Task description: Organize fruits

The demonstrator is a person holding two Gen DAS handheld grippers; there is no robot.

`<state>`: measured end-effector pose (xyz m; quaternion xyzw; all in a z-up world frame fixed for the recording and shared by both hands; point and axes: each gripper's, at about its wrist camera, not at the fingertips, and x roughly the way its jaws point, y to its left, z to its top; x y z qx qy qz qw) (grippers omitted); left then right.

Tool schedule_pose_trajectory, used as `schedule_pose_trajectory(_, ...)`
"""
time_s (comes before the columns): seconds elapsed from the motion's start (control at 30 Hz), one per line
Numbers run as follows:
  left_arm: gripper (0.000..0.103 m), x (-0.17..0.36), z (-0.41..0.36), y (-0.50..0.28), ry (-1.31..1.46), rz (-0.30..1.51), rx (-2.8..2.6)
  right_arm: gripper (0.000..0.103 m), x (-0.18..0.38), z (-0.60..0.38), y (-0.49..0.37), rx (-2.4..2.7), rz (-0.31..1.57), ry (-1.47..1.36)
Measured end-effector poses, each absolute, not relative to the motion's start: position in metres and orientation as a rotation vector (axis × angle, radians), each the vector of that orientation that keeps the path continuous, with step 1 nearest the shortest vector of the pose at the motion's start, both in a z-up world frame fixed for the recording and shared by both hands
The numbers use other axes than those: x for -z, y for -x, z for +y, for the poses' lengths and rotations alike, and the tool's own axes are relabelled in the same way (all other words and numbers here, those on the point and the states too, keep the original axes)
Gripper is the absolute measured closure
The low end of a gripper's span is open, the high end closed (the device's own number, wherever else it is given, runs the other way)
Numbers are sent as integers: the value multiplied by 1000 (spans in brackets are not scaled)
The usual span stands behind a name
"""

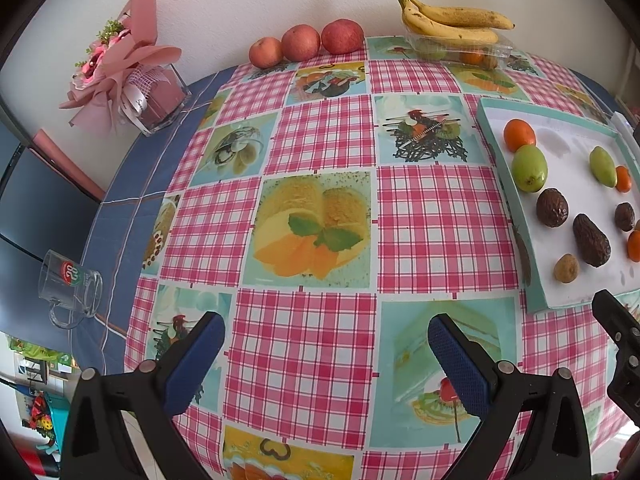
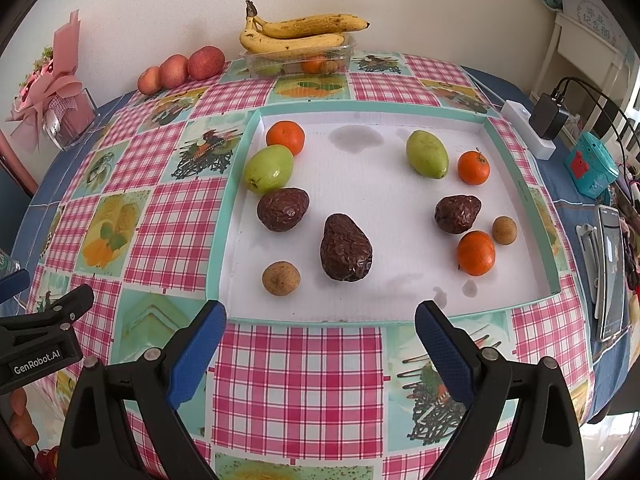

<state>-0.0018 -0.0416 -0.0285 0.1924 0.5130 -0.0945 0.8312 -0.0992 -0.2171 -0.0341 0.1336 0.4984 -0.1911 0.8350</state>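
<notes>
Checked cloth covers the tabletop (image 2: 298,376) against a pale wall. Ahead of the right hand-held gripper (image 2: 320,340), which is spread wide and empty, a shallow tray (image 2: 230,216) holds loose fruit: 3 oranges (image 2: 285,136), 2 green mangoes (image 2: 269,168), 3 dark avocados (image 2: 346,248) and 2 small brown fruits (image 2: 281,278), mixed rather than grouped by kind. Farther off, bananas (image 2: 300,34) rest on a clear box (image 2: 300,60), likely for want of room, with 3 apples (image 2: 182,69) lined alongside. The left hand-held gripper (image 1: 326,344), equally open, is held over bare cloth. The box's contents are hard to make out.
</notes>
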Motion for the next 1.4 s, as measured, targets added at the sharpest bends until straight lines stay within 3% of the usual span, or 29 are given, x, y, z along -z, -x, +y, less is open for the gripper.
schedule_pose_trajectory(1.4, 0, 31, -42, 4, -444, 1087, 219, 7, 36, -217, 99, 402, 1060, -282)
